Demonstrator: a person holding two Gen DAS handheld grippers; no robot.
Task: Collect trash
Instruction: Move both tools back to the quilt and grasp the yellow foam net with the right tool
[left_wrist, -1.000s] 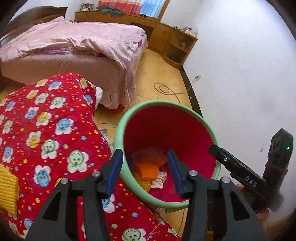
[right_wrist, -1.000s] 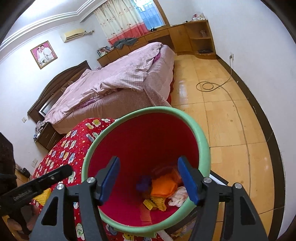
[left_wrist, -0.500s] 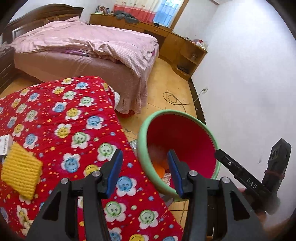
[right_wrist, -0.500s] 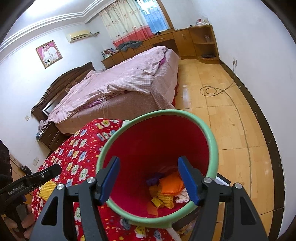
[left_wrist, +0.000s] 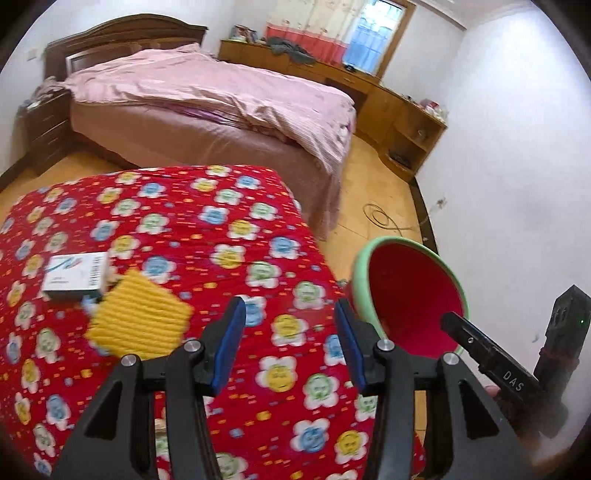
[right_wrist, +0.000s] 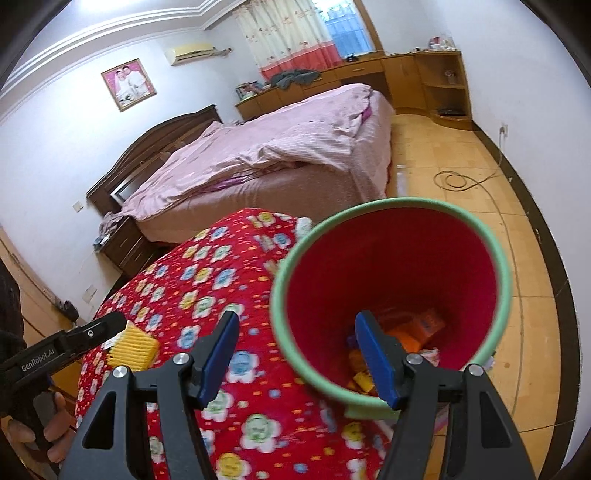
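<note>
A red bin with a green rim (right_wrist: 391, 291) stands on the floor beside a table under a red flowered cloth (left_wrist: 177, 236); orange and yellow scraps (right_wrist: 417, 330) lie at its bottom. The bin also shows in the left wrist view (left_wrist: 410, 295). On the cloth lie a yellow ribbed pad (left_wrist: 138, 319) and a small white box (left_wrist: 75, 275); the pad also shows in the right wrist view (right_wrist: 131, 345). My left gripper (left_wrist: 290, 341) is open and empty above the cloth, right of the pad. My right gripper (right_wrist: 295, 356) is open and empty over the bin's near rim.
A bed with pink bedding (left_wrist: 210, 96) fills the back of the room. Wooden cabinets (left_wrist: 399, 114) line the far wall. A cable coil (right_wrist: 456, 180) lies on the tiled floor near the white wall at right.
My left gripper has swung left, away from the bin and over the cloth, so the pad and the white box came into view. My right gripper has shifted slightly left over the bin rim.
</note>
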